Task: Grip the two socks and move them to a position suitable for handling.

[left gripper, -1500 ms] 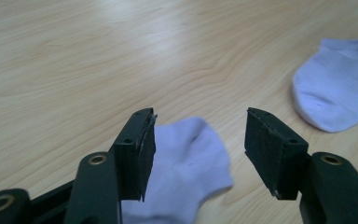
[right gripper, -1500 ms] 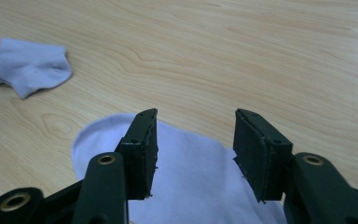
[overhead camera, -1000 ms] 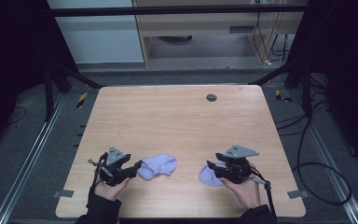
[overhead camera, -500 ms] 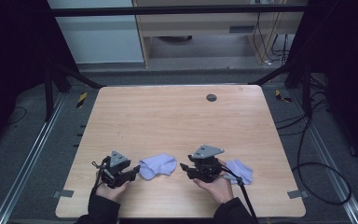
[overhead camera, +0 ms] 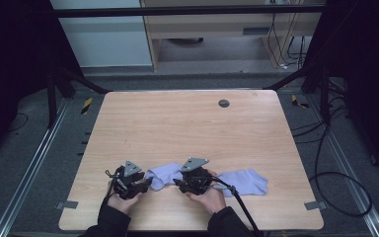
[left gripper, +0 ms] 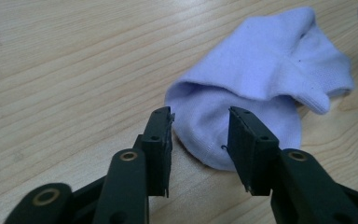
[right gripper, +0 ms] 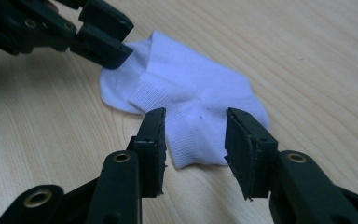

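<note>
Both your grippers stand spread and hold nothing: the left gripper [left gripper: 200,135] frames the rounded toe end of the folded sock [left gripper: 261,79], and the right gripper [right gripper: 193,140] frames the ribbed cuff end of that same sock [right gripper: 186,102]. Close now and each jaw pair may catch only the top layer, since the fabric lies doubled between your fingertips, or the sock may skid on the smooth table [right gripper: 307,56]. Beyond your right jaws, the right gripper view shows the left gripper's tips at the far end. The high view adds a second sock [overhead camera: 244,180] behind your right hand [overhead camera: 209,197].
</note>
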Action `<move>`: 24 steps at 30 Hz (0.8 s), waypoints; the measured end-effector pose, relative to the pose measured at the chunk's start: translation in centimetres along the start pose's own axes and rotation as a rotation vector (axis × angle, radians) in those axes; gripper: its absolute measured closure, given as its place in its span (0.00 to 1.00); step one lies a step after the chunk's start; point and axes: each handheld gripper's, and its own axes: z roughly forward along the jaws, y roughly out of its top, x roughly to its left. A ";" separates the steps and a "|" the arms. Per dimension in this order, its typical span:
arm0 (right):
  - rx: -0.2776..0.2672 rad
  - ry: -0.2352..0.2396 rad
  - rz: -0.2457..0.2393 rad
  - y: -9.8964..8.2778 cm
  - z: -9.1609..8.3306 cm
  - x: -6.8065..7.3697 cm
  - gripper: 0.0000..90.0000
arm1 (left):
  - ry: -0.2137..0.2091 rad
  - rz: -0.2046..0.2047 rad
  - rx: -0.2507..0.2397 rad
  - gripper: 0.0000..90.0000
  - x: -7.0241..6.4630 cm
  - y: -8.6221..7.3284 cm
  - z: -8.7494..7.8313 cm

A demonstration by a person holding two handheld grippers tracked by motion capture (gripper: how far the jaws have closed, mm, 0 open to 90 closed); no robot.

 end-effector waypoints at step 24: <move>0.078 -0.029 -0.019 -0.1 1.8 0.8 0.92 | -0.018 -0.008 0.032 0.90 -0.2 0.1 0.4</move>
